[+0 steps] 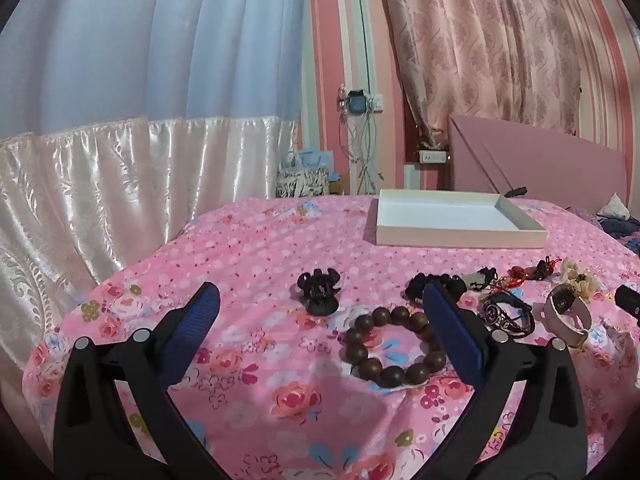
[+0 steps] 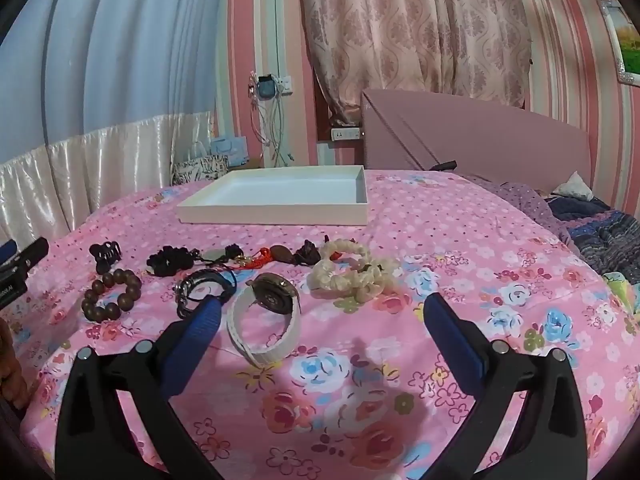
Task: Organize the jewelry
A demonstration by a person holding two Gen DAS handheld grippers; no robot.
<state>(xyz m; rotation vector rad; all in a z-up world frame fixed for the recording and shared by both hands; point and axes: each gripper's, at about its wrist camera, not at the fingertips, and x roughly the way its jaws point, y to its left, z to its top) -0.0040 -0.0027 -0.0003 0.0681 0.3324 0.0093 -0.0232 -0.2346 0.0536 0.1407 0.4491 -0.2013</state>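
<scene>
Both jaws wide, empty; bead bracelet (image 1: 394,346) by left's right finger; watch (image 2: 266,322) by right's left finger.

Jewelry pieces on the bed, counted
One white tray (image 2: 276,214), one wooden bead bracelet (image 2: 110,295), one watch (image 2: 266,320), one black hair claw (image 2: 105,255), one cream scrunchie (image 2: 348,276).

- A bed (image 1: 280,360) with a pink floral sheet fills the lower frame.
- Pink headboard (image 2: 500,136) at right centre.
- Pink, white and green striped wall (image 1: 332,40) behind.
- Pink patterned curtain (image 2: 420,28) across the upper right.
- Pale blue curtain (image 1: 160,40) with a satin cream hem at upper left.
- Wall socket with cables (image 1: 360,108) at centre.
</scene>
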